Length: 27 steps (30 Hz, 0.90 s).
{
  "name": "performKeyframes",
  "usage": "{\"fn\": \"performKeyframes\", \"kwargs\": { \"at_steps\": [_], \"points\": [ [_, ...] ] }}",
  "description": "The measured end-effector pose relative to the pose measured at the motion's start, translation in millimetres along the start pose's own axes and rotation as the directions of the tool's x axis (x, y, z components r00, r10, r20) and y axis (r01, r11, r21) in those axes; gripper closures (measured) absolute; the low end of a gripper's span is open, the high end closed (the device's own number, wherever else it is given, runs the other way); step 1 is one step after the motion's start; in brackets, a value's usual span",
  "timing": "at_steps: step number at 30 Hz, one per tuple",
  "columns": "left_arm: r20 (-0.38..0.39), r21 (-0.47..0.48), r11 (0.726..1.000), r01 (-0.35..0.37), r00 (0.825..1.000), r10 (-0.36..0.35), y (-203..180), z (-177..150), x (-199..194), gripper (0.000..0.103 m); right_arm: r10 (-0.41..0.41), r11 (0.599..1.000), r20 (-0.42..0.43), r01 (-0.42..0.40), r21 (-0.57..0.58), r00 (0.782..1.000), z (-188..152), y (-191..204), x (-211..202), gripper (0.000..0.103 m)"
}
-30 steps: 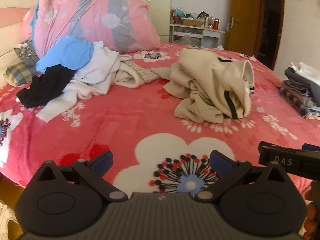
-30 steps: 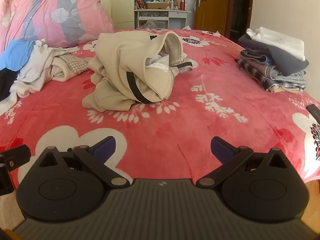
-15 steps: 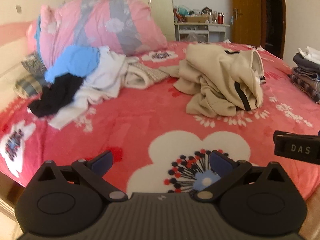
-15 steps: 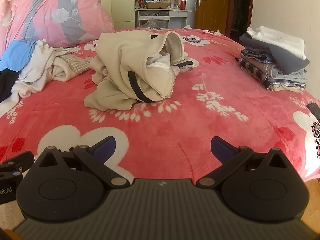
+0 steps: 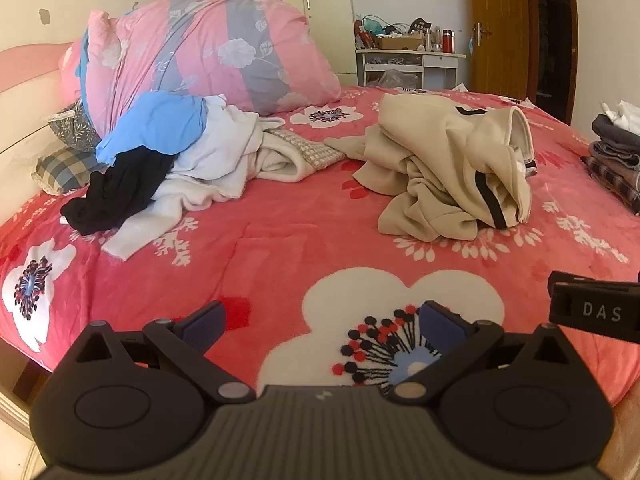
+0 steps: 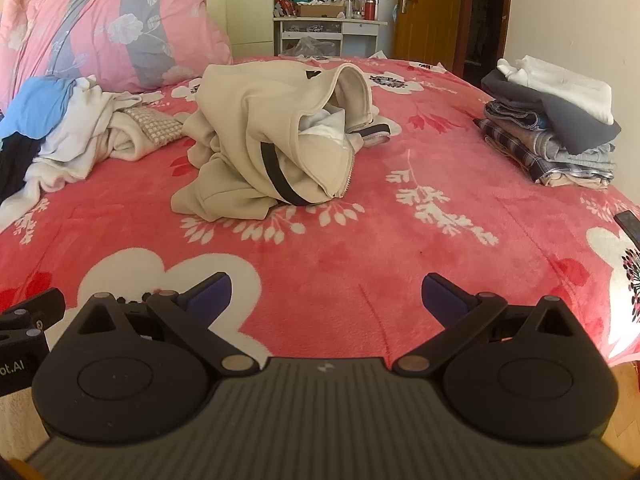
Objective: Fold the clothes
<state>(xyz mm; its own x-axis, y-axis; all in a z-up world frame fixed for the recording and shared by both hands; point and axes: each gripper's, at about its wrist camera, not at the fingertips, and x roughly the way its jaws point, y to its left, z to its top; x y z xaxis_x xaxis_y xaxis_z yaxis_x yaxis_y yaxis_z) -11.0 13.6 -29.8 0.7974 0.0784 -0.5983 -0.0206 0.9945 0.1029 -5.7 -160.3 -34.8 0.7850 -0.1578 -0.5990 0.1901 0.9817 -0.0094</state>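
Across the whole room lies the bed point(image 5: 280, 240), covered by a red blanket printed with white flowers. At its head a big pink and grey quilt bundle point(image 5: 208, 48) leans against the wall, and against its front sits a heap of unfolded clothes point(image 5: 180, 160): a blue piece on top, a black one trailing toward the near edge, white and cream ones spread beneath. Near the middle of the bed, well apart from both grippers, lies a crumpled beige jacket point(image 6: 272, 140) with a black stripe and an open zip, its white lining showing. By the bed's right edge, close to the wall, stands a stack of folded clothes point(image 6: 552, 136), white and dark grey on top, plaid below. Behind the bed a small white bench point(image 6: 328, 32) carries bottles and a box beside a brown door point(image 6: 428, 12).

Over the near edge of the blanket the left gripper point(image 5: 322, 322) hovers with its fingers spread wide and nothing between them. Just beside it the right gripper point(image 6: 324, 290) hangs likewise, fingers parted and empty. Neither touches any garment.
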Motion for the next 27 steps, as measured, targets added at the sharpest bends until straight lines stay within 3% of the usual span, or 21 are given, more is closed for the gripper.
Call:
{"fn": "performKeyframes", "kwargs": {
  "at_steps": [27],
  "points": [
    [-0.005, -0.014, 1.0, 0.027, 1.0, -0.027, 8.3, -1.2, 1.4, 0.0, 0.006, 1.0, -0.01, -0.006, -0.007, 1.0, -1.5, 7.2, 1.1, 0.001]
  ]
}}
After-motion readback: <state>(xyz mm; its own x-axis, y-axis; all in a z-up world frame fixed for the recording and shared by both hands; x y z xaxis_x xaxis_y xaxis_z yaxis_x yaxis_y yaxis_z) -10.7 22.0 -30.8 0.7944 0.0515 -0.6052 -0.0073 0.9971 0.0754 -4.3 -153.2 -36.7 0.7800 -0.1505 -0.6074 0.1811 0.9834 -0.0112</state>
